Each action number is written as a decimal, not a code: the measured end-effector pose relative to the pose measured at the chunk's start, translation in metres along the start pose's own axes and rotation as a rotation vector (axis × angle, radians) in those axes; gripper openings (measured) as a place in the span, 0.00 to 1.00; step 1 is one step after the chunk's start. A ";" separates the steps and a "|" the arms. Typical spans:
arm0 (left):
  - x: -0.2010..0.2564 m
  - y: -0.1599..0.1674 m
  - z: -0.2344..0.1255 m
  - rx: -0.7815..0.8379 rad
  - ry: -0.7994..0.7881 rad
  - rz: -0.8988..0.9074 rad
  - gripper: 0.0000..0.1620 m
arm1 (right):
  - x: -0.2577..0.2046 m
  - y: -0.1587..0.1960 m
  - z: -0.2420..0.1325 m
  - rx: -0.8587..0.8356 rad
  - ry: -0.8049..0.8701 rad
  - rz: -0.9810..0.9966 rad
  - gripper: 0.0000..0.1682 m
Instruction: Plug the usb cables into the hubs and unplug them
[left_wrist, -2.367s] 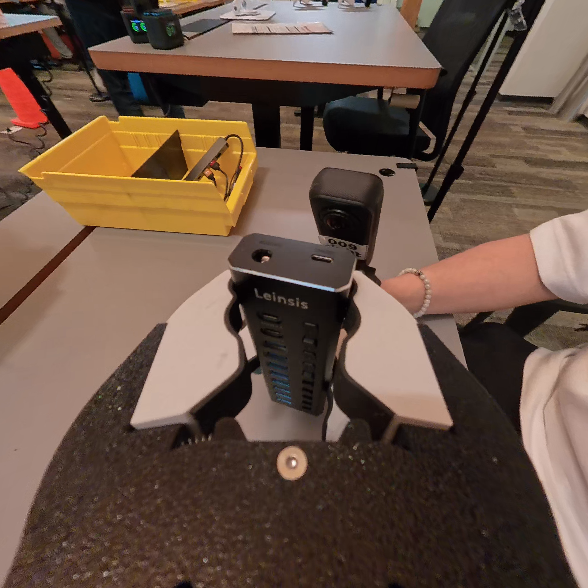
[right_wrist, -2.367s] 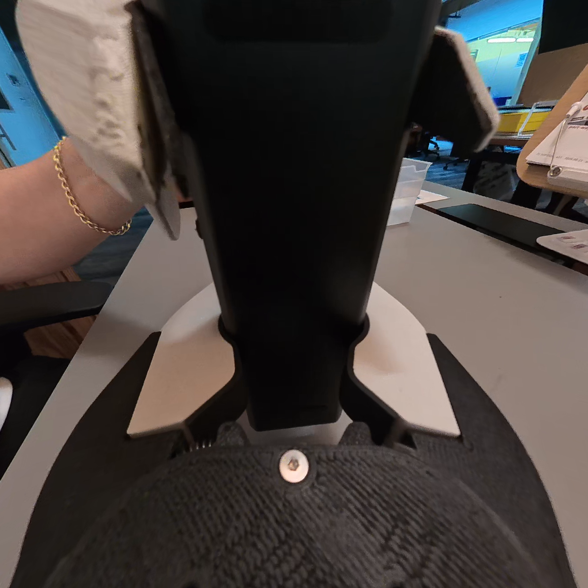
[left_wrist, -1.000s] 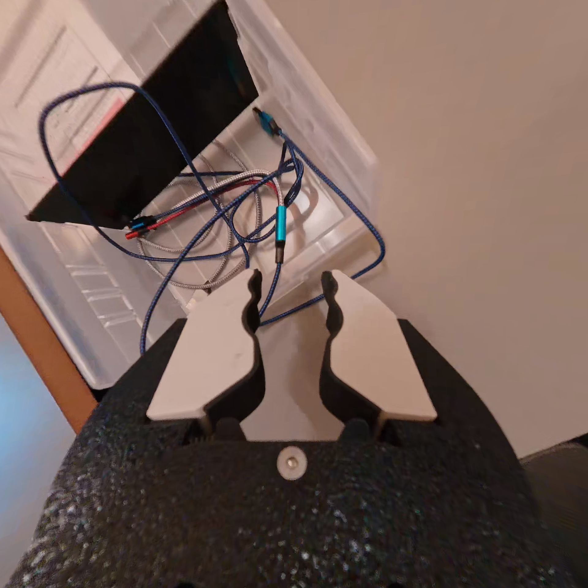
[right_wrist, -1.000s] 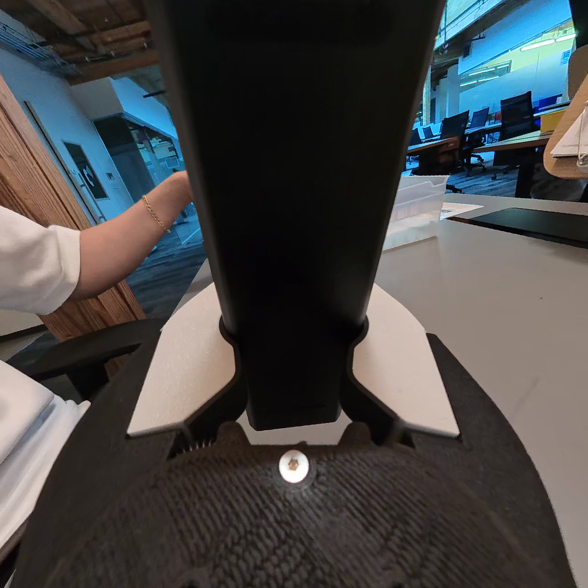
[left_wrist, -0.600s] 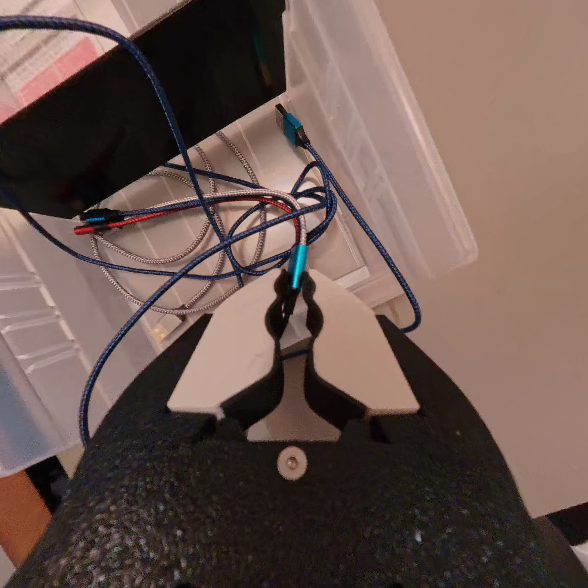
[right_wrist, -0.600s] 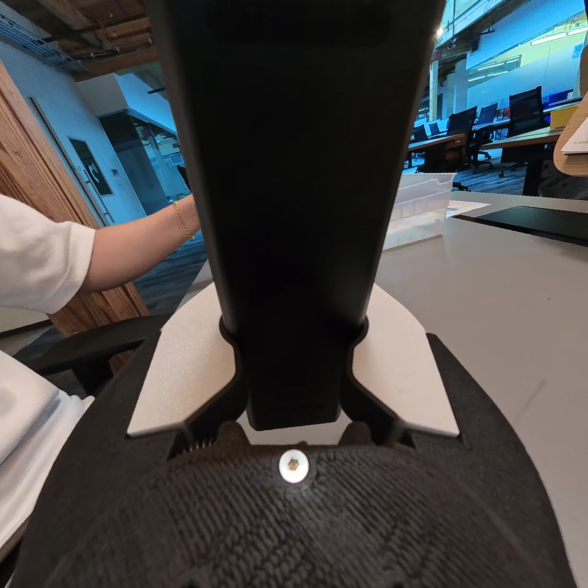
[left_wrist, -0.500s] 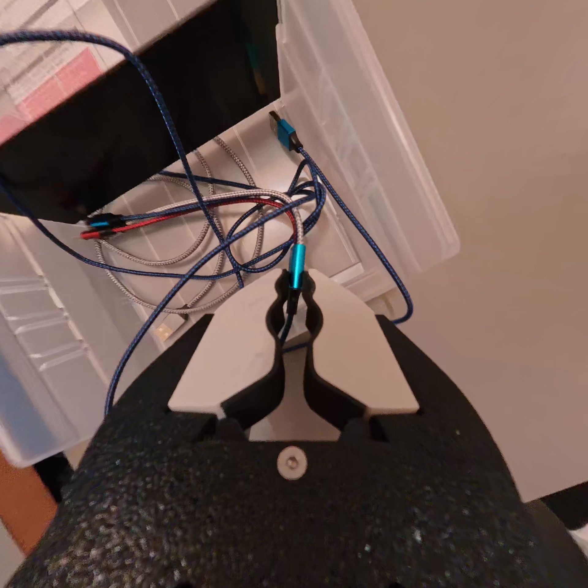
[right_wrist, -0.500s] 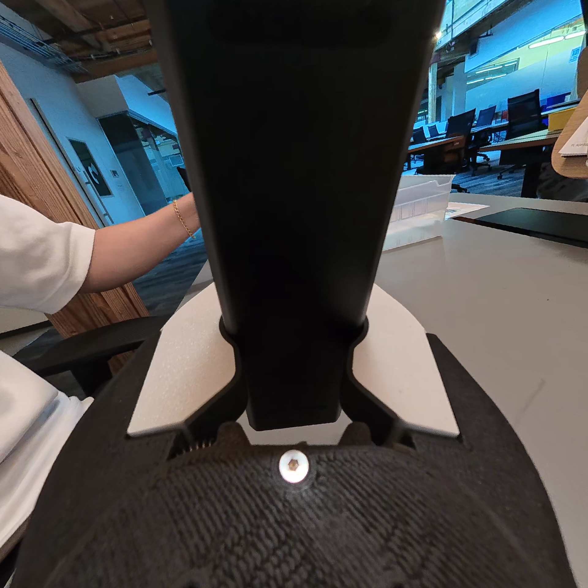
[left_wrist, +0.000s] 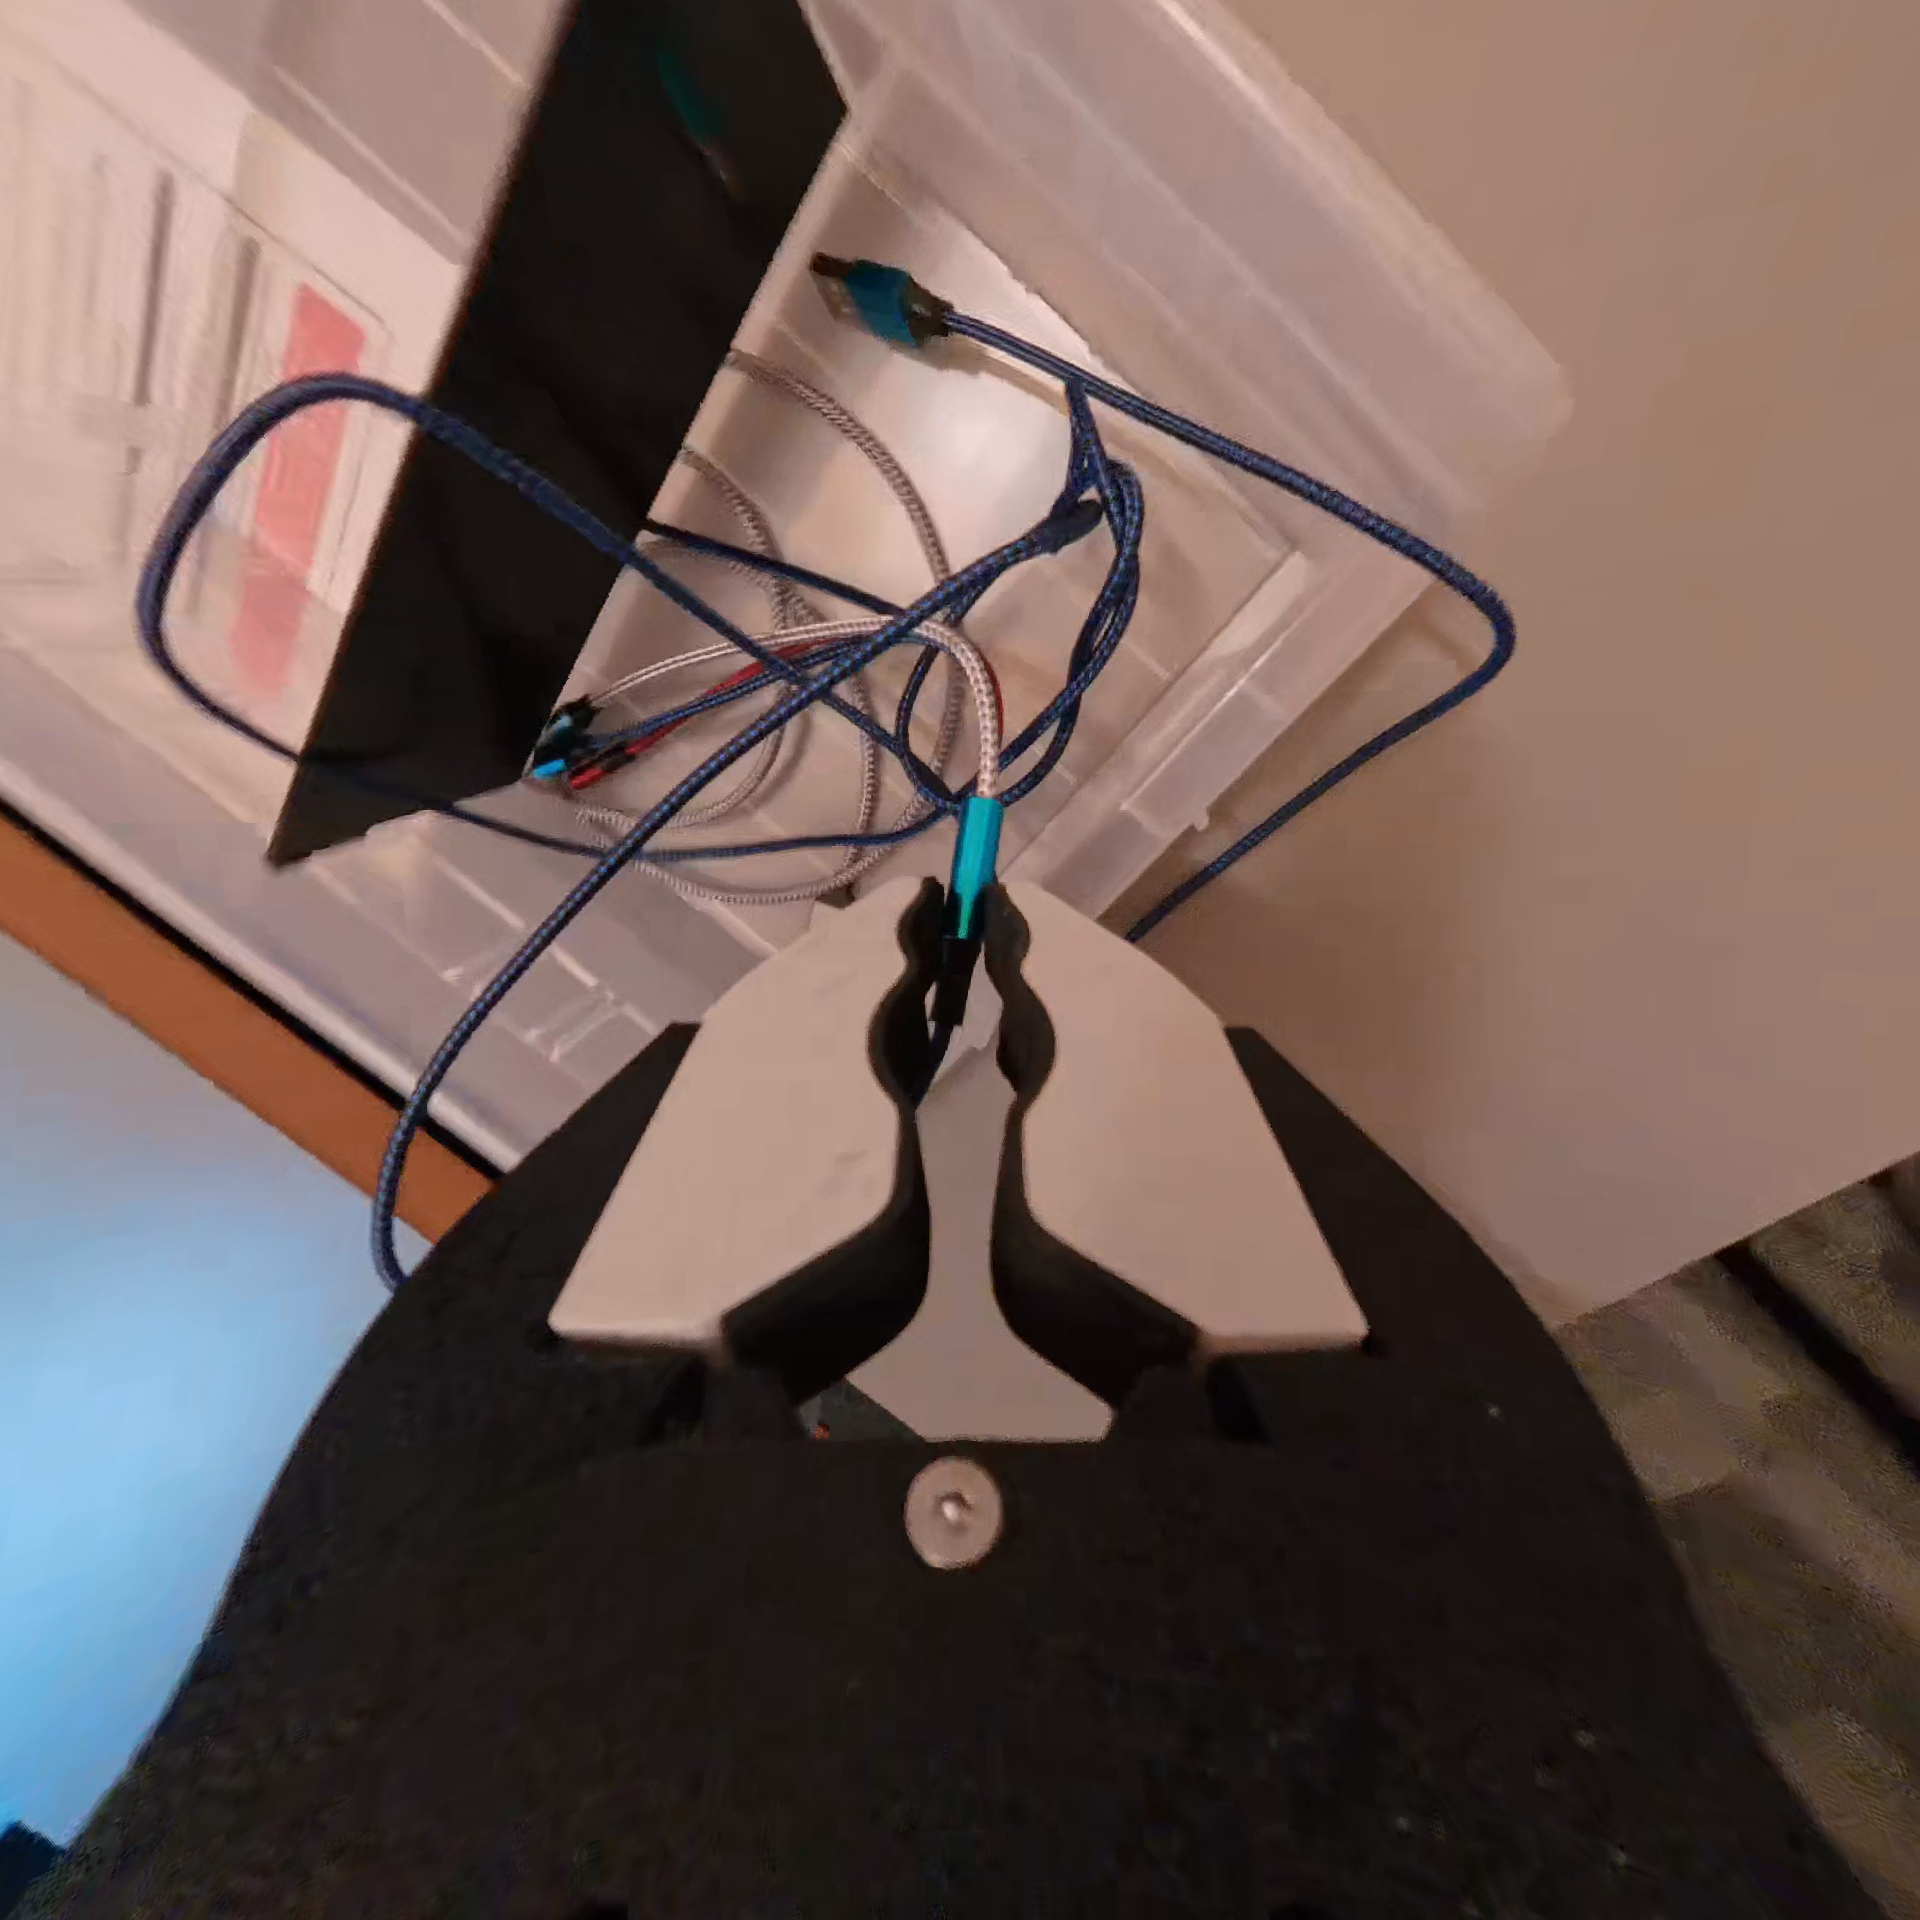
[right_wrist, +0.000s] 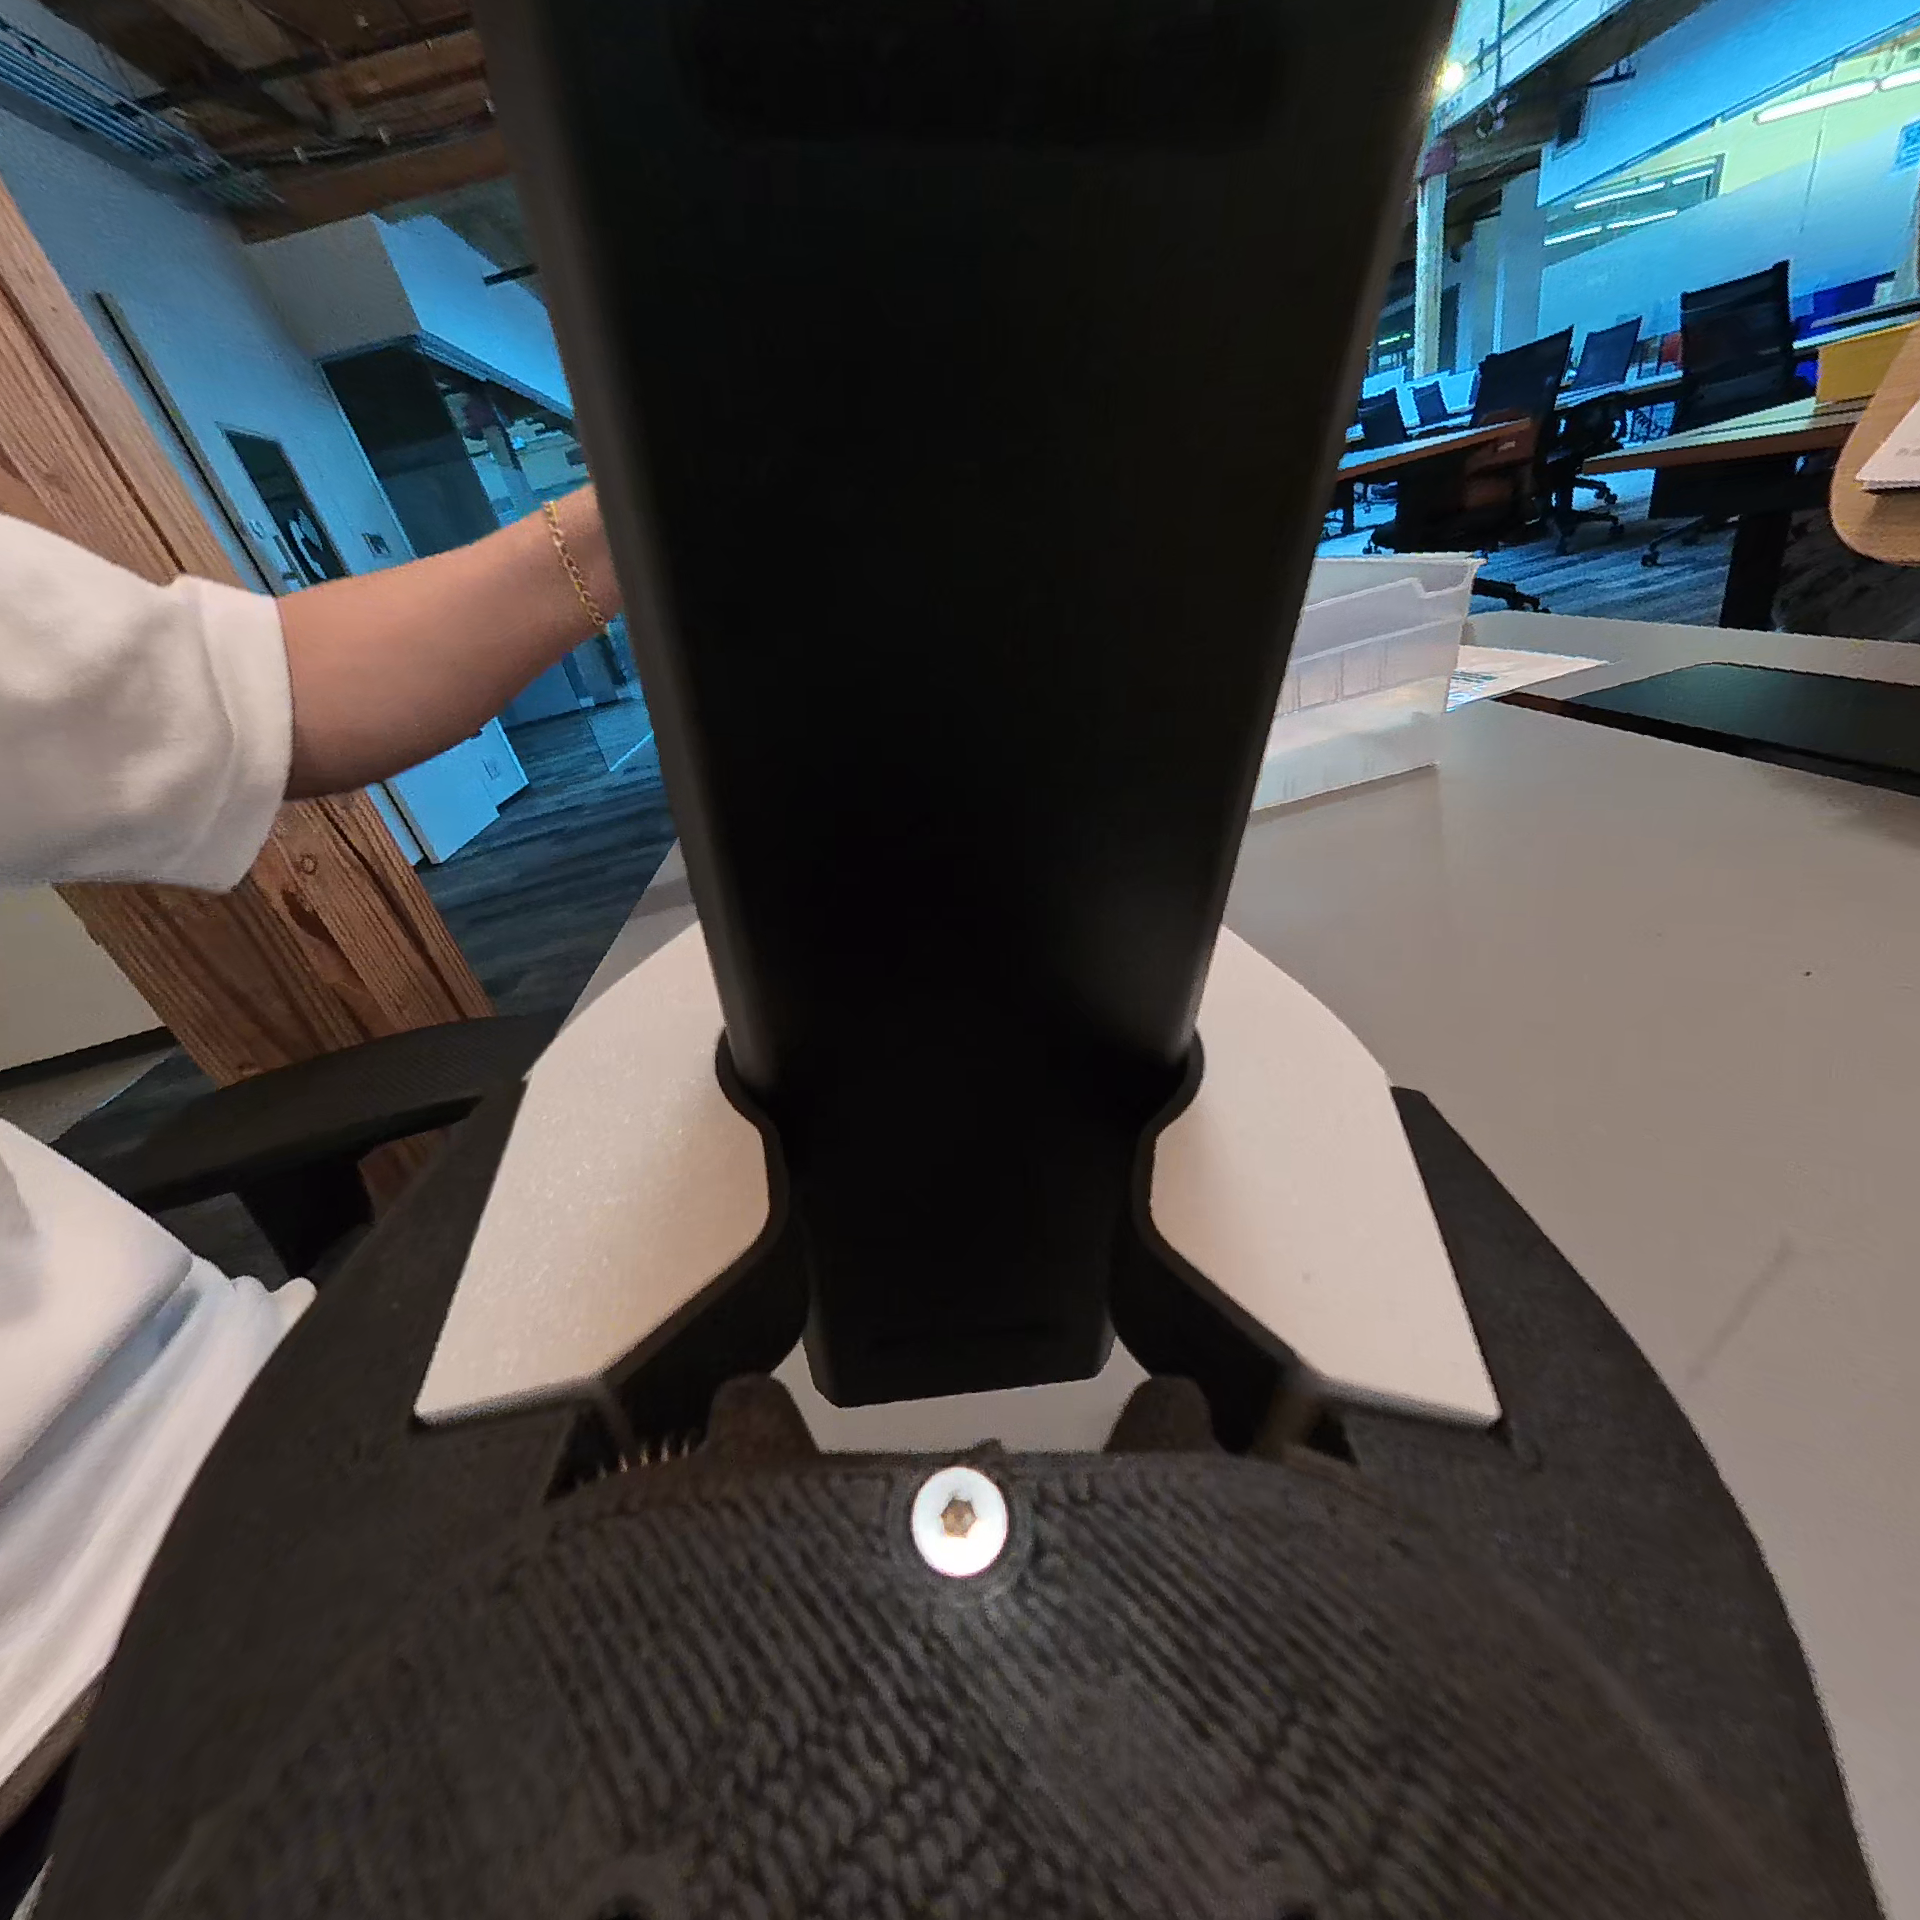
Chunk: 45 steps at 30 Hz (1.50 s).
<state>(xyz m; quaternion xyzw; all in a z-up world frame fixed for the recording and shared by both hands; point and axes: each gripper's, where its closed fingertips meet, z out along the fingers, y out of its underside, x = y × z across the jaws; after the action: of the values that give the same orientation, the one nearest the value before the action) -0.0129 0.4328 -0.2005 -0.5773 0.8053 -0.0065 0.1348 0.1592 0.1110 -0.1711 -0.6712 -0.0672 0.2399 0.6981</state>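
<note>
left gripper (left_wrist: 961, 940): now closed on the teal plug of a blue USB cable (left_wrist: 977, 847), lifted just above the clear bin (left_wrist: 1226, 343) | right gripper (right_wrist: 956, 1049): kept clamped on the black hub (right_wrist: 956, 623), well apart from the clear bin | meaning: cable secured, plugging judged next

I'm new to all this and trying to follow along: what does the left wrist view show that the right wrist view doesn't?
Only the left wrist view shows the left tongs shut on a blue cable plug, with tangled cables beyond. Only the right wrist view shows the right tongs shut on a black hub, plus a person's arm. Both show the clear bin and the table.
</note>
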 end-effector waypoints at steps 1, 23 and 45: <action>0.001 0.000 0.007 -0.008 0.008 0.049 0.04 | -0.001 0.001 0.000 -0.005 -0.001 -0.005 0.44; 0.026 0.028 -0.008 -0.227 0.409 0.417 0.04 | -0.007 0.010 0.007 -0.078 -0.008 -0.054 0.44; 0.045 0.038 -0.041 -0.339 0.830 0.102 0.00 | -0.005 0.008 0.006 -0.065 -0.015 -0.031 0.44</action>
<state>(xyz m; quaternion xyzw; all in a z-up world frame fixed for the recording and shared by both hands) -0.0704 0.3975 -0.1771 -0.4992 0.8084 -0.0987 -0.2958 0.1500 0.1144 -0.1773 -0.6907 -0.0906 0.2315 0.6791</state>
